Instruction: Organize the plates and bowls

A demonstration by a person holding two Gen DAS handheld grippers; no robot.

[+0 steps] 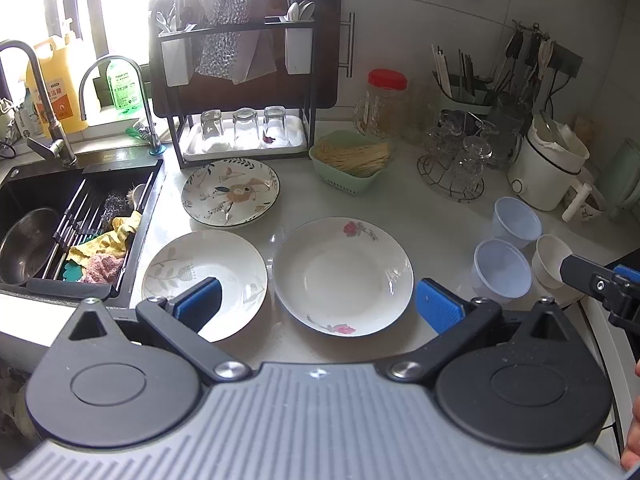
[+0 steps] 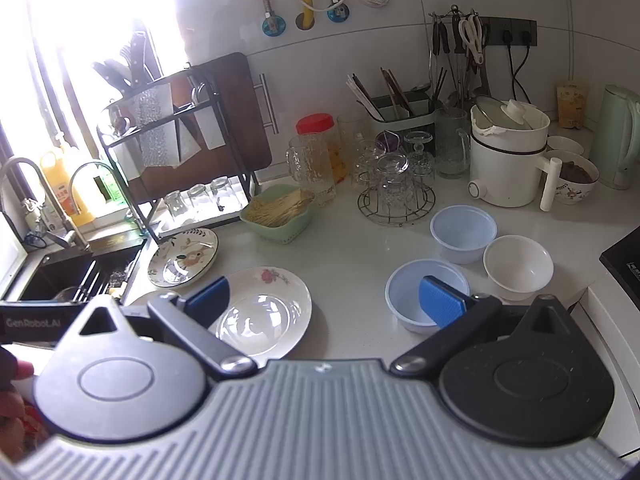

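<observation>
Counter (image 1: 440, 208) beside the sink (image 1: 24, 188), carrying three separate plates and three separate bowls; nothing is stacked yet. Rose plate (image 1: 343, 276), nearest and largest, lies flat in the middle; the leaf plate (image 1: 204, 272) sits just beside it to the left, close to the sink edge, and the patterned plate (image 1: 230, 192) lies behind them, just in front of the glass rack (image 1: 240, 136).

Two translucent bowls (image 2: 464, 232), (image 2: 412, 292) and a white bowl (image 2: 518, 262) are grouped to the right, close together.

Left gripper (image 1: 318, 306) hovers over the near plates, fingers spread wide, holding nothing. Right gripper (image 2: 324, 304) is likewise spread and empty, one blue pad (image 2: 442, 300) showing over the nearer translucent bowl.

Likely hazards, by judgement: a glazed plate lying flat offers only a thin rim, so a shallow pinch may slip and drop it; pushing the leaf plate could tip it into the sink; the light plastic bowls may skid or knock the white bowl when nudged.
</observation>
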